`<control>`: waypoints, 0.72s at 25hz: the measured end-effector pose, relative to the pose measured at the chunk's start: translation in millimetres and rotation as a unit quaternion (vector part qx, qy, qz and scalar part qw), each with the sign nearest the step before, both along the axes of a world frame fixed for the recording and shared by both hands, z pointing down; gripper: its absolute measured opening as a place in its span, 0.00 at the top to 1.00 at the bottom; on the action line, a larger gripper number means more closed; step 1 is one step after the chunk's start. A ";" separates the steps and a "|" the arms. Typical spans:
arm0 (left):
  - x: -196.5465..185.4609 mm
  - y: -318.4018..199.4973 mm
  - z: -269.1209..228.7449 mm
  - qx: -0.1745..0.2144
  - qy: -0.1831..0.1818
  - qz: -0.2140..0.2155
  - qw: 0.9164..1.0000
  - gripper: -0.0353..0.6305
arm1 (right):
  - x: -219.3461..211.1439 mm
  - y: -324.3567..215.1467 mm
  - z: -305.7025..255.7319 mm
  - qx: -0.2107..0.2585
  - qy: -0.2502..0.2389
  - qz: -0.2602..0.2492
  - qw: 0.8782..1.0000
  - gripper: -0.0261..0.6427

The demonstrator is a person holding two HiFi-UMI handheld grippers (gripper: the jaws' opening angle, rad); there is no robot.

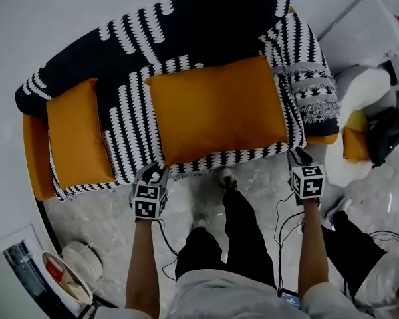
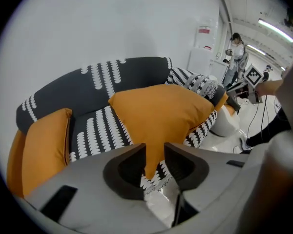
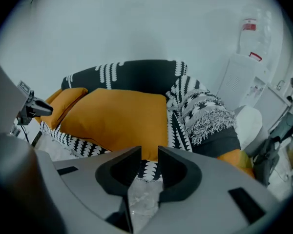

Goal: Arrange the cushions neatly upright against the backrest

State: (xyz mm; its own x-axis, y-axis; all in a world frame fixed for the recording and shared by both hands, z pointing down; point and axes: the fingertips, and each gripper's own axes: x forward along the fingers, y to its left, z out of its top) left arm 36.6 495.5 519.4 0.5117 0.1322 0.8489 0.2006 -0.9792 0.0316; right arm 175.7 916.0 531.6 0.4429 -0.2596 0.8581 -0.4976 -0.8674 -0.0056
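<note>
Fingers [image 2: 132, 167] on both the left gripper [image 1: 151, 173] and right gripper [image 1: 298, 155] sit narrowly apart, holding nothing, at the sofa's [image 1: 199, 25] front edge where the big orange cushion [image 1: 216, 108] lies flat, so honestly a skimpy corner pinch could let it flop onto the floor [image 1: 263, 178].

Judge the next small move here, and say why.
Probably move the left gripper to the small orange cushion: it and the right gripper stand open, not gripping the large orange cushion, which leans on the backrest, while the small one sits at the end of the sofa.
</note>
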 end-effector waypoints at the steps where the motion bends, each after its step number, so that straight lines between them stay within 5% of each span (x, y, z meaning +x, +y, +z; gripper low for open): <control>1: -2.1 -4.8 10.9 0.004 -0.004 -0.003 1.000 0.74 | 0.9 1.4 13.3 -0.003 -0.005 0.003 1.000 0.83; 12: -13.0 -15.2 93.6 0.000 -0.064 0.022 0.998 0.66 | 29.8 17.7 119.7 -0.088 -0.036 -0.015 0.995 0.75; 18: -3.2 -4.2 106.9 -0.009 -0.074 0.023 0.997 0.69 | 43.2 8.0 146.5 -0.090 -0.055 -0.042 0.994 0.75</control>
